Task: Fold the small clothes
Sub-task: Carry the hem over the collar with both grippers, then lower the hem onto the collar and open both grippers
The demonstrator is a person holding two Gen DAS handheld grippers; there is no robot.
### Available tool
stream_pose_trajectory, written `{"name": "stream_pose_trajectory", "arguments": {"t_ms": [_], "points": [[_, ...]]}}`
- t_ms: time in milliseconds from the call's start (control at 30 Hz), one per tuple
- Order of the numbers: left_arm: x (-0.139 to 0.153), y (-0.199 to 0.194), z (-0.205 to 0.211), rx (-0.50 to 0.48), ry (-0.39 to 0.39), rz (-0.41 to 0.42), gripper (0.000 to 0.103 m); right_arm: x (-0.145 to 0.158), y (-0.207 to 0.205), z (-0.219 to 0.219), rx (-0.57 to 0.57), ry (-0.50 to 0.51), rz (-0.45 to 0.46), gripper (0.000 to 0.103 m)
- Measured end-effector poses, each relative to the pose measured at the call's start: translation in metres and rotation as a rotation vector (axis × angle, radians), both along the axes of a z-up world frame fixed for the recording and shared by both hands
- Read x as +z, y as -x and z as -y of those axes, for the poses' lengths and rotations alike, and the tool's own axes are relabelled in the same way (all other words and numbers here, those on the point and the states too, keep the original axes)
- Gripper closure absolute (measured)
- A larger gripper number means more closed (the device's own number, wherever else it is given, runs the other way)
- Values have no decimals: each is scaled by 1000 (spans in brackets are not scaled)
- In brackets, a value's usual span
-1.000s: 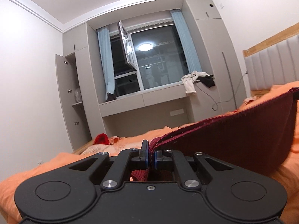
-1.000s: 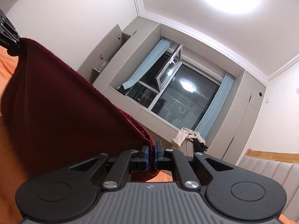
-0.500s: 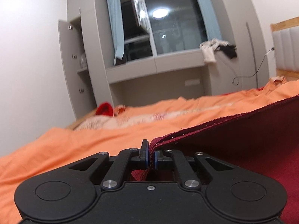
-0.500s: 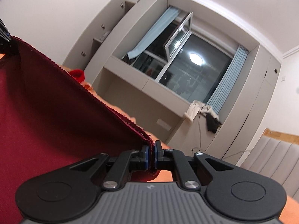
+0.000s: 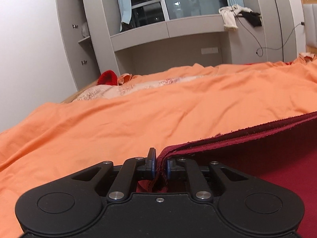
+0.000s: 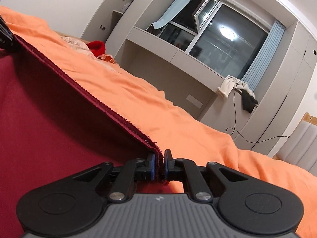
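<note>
While both hands have carried the dark red garment (image 5: 247,158) down from mid-air to the orange bedspread (image 5: 138,119), we now have each corner low over the bed rather than raised against the wall and window as a second ago. Our left gripper (image 5: 159,167) has its jaws opening; the garment's corner is between them, and a gap shows on the left pad's side, so we judge the pinch released or nearly so. Our right gripper (image 6: 158,166) is also opening, with the other corner of the doubled edge between its pads; whether these still press the cloth we cannot tell with certainty, though a narrow gap appears on the right. The garment lies spread between the two grippers, its folded edge running from one to the other, its body resting on the bedspread toward us. We take this to mean that one fold has been laid down and is being let go; the next step would be withdrawing the fingers without dragging the edge. As for containers, the open cabinet (image 5: 79,39) beside the window holds a pale object on its shelf, too small to identify; no basket or bin appears.
</note>
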State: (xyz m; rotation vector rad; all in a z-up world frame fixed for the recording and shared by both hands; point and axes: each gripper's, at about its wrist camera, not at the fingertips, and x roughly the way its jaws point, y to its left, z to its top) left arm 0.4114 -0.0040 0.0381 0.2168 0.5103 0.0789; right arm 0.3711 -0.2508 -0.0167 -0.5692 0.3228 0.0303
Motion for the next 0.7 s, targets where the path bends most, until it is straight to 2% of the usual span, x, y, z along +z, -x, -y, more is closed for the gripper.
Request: {"name": "stream_pose_trajectory", "arguments": {"t_ms": [100, 233, 267, 300, 333, 400, 433, 500, 533, 700], "points": [[-10, -4, -2, 14, -6, -24, 78, 3, -1, 2, -6, 1, 12, 85], [-18, -8, -3, 27, -8, -48, 77, 3, -2, 1, -21, 5, 14, 80], [-17, -6, -2, 28, -11, -43, 75, 3, -2, 0, -23, 7, 14, 74], [-16, -5, -2, 30, -13, -37, 73, 3, -2, 0, -27, 9, 17, 62], [-15, -4, -2, 35, -14, -31, 70, 5, -6, 0, -29, 8, 20, 57], [-14, -3, -2, 51, -10, -27, 55, 7, -7, 0, -36, 4, 29, 36], [-14, -3, -4, 64, -6, -30, 52, 7, -7, 0, -40, 0, 32, 31], [-14, -4, -7, 89, 6, -42, 41, 8, -5, 1, -44, -9, 36, 8], [-14, -5, -8, 99, 13, -50, 40, 8, -4, 2, -42, -14, 37, 3], [-12, -5, -11, 107, 35, -67, 15, 8, 6, 1, -14, 5, 62, 0]]}}
